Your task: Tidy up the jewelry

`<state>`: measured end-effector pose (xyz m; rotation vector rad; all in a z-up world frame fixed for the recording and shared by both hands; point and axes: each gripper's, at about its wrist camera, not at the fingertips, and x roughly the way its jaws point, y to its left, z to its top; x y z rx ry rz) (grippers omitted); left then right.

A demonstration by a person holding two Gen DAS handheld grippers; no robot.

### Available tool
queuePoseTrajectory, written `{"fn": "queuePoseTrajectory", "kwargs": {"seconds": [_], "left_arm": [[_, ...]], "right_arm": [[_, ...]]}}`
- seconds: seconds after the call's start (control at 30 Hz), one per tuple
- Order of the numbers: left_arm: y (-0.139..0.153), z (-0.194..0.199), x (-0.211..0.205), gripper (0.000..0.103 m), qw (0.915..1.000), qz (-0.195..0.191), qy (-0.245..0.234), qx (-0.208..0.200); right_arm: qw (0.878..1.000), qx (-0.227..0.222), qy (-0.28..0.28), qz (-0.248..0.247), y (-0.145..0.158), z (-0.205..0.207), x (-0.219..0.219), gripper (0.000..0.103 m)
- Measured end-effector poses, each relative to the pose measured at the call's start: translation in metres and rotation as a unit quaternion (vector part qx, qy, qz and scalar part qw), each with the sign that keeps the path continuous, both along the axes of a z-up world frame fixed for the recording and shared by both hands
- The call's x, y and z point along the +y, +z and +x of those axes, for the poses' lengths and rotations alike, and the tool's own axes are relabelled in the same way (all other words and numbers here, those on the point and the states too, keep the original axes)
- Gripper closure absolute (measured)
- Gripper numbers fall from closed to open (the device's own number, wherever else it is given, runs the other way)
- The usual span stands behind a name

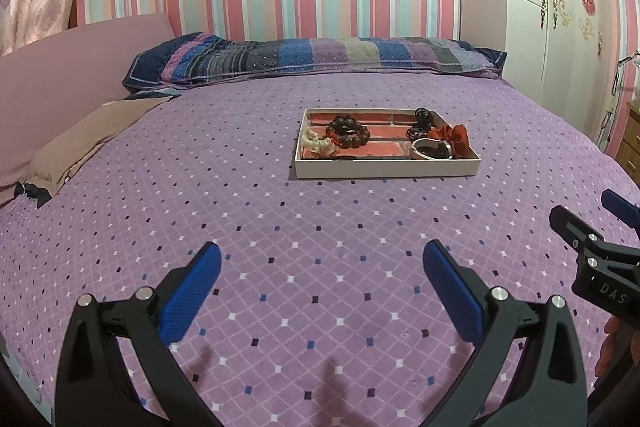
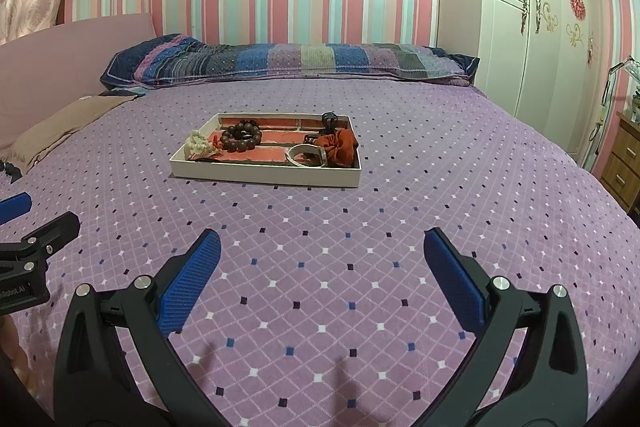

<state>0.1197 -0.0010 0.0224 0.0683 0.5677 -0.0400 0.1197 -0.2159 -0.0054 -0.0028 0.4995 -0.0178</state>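
**Jewelry Lay Gathered in Tray; Both Grippers Stood Clear**

The bed (image 1: 320, 267), under a purple diamond-patterned cover, carried everything. A striped pillow (image 1: 312, 57) ran along its head edge and a brown cloth (image 1: 84, 139) lay by its left edge.

A shallow white tray (image 2: 264, 175) sat near the middle of the bed, well forward of the pillow. All the jewelry seen was inside it or on its rim. At the tray's left end lay a cream beaded piece (image 2: 198, 145), partly over the rim, with a dark wooden bead bracelet (image 2: 241, 135) just beside it. At the right end sat an orange fabric scrunchie (image 2: 342, 147), a white bangle (image 2: 306, 155) and some small black items (image 1: 422, 121) too small to identify.

The left gripper (image 1: 320, 291) and right gripper (image 2: 320, 283) hovered over the bed's near edge, fingers spread wide, holding nothing, well apart from the tray.

Judgement: this fitted either pieces awaiting sorting within the tray or a finished gathering. Nothing lay loose on the cover. Any further handling would require a long forward reach and a fine pinch on small, crowded items.
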Motion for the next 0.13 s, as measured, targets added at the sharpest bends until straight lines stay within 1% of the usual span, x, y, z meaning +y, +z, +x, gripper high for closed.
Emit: {"fn": "queuePoseTrajectory", "kwargs": {"seconds": [0.13], "left_arm": [[0.001, -0.0002, -0.0007, 0.004, 1.0, 0.002, -0.001, -0.003]], "right_arm": [[1.0, 0.001, 0.0, 0.0, -0.0004, 0.0007, 0.0, 0.004]]}}
